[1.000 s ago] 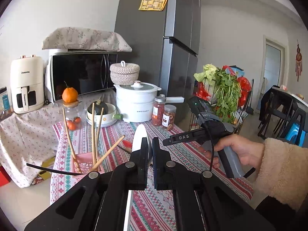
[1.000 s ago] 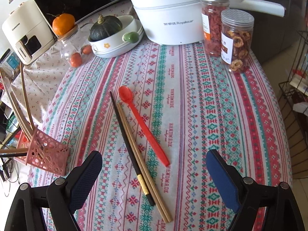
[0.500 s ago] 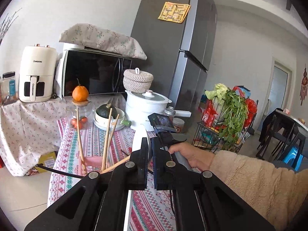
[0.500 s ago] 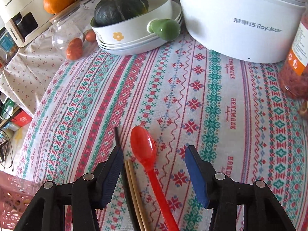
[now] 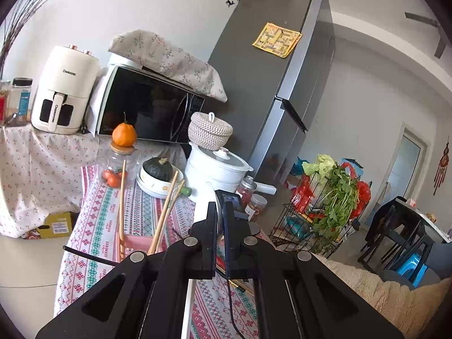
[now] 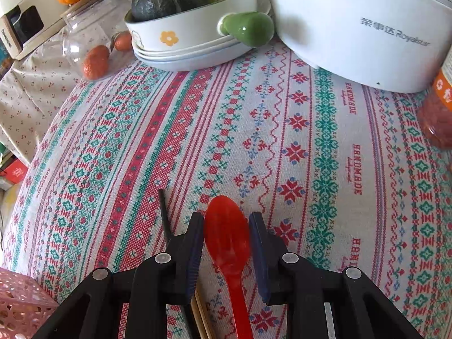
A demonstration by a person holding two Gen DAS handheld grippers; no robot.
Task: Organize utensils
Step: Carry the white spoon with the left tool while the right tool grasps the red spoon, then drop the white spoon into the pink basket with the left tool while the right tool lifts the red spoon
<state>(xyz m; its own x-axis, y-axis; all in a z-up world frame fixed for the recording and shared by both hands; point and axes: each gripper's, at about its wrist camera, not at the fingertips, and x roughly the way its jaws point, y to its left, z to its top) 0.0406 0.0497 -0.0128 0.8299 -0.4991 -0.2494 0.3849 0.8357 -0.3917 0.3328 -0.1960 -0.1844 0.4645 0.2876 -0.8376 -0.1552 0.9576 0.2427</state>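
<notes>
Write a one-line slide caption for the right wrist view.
Right gripper closing around the bowl of a red spoon lying on the patterned tablecloth, chopsticks alongside.

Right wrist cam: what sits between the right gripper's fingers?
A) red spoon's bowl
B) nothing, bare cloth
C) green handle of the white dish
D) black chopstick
A: the red spoon lies on the tablecloth with its bowl between the closing fingers of the right gripper; the black chopstick lies outside the left finger, and the dish's green handle is far up the table.
</notes>
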